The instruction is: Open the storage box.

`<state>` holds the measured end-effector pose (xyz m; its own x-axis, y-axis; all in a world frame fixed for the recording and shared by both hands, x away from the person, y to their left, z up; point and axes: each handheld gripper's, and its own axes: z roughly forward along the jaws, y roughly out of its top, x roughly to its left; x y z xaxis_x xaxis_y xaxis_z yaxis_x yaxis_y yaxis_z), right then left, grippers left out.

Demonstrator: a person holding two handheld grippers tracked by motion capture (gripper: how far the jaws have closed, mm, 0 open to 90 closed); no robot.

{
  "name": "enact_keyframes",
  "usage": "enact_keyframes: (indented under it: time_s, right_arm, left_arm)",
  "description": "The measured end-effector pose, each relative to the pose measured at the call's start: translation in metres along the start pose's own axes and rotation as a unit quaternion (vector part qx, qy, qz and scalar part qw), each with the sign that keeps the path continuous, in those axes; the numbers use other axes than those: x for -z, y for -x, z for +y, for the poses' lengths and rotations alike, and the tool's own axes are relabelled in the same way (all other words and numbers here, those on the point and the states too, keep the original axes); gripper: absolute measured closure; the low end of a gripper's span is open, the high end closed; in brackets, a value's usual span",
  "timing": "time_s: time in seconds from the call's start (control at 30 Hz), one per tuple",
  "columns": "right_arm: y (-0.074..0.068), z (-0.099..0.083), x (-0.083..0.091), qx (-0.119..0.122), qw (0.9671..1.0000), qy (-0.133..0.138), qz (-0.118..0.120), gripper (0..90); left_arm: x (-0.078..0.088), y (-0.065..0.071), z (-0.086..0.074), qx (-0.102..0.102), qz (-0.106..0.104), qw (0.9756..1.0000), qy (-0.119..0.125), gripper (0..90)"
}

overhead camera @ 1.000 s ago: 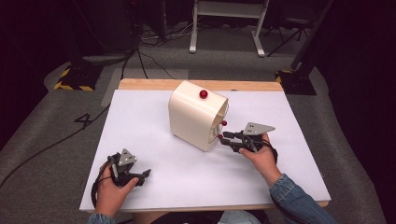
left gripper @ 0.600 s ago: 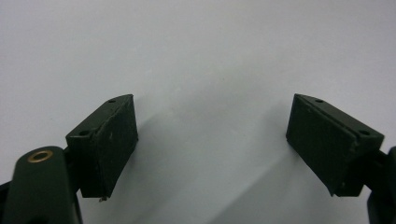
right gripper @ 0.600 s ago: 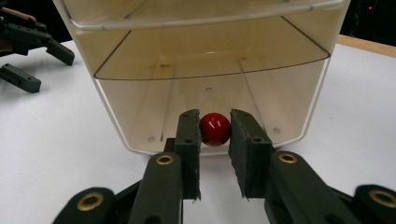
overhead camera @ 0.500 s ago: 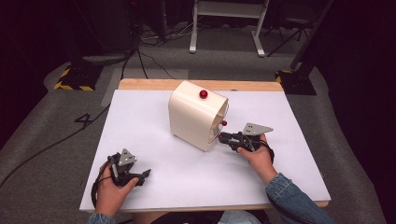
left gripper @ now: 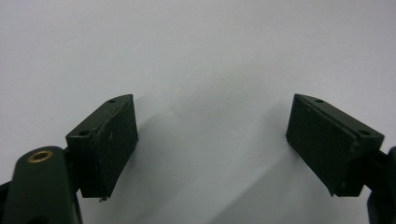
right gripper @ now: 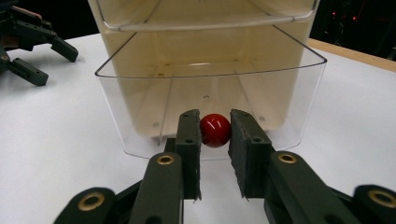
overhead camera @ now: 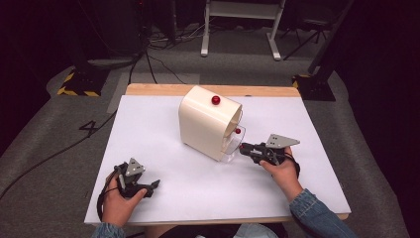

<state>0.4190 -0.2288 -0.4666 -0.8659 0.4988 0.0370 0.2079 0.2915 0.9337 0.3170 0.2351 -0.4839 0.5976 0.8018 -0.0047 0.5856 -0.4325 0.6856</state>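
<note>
My right fingers (right gripper: 215, 135) pinch the small glossy red round knob (right gripper: 215, 130) on the clear plastic drawer (right gripper: 140, 116) of the cream cabinet (overhead camera: 205, 121), mid-surface. The knob is hard and slick, the drawer light. My left fingers (left gripper: 210, 140) gape empty.

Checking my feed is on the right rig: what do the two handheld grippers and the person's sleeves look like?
Both grippers are black, each with two flat rectangular pads and brass-coloured pivot rivets. The left gripper and right gripper each carry a grey three-cornered plate on top. A black cable loops from the left one. The sleeves are blue denim.
</note>
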Motion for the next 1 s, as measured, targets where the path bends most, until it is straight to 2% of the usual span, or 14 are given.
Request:
enact_keyframes:
  time_s: [0.53, 1.0]
  right_arm:
    - [-0.004, -0.01, 0.043, -0.01, 0.9999, 0.001, -0.013, 74.5]
    - [-0.004, -0.024, 0.052, -0.018, 0.9995, -0.02, -0.015, 74.0]
  left_arm:
    - [0.0, 0.0, 0.0, 0.002, -0.001, 1.0, -0.001, 16.6]
    - [0.0, 0.0, 0.0, 0.003, -0.002, 1.0, -0.002, 16.5]
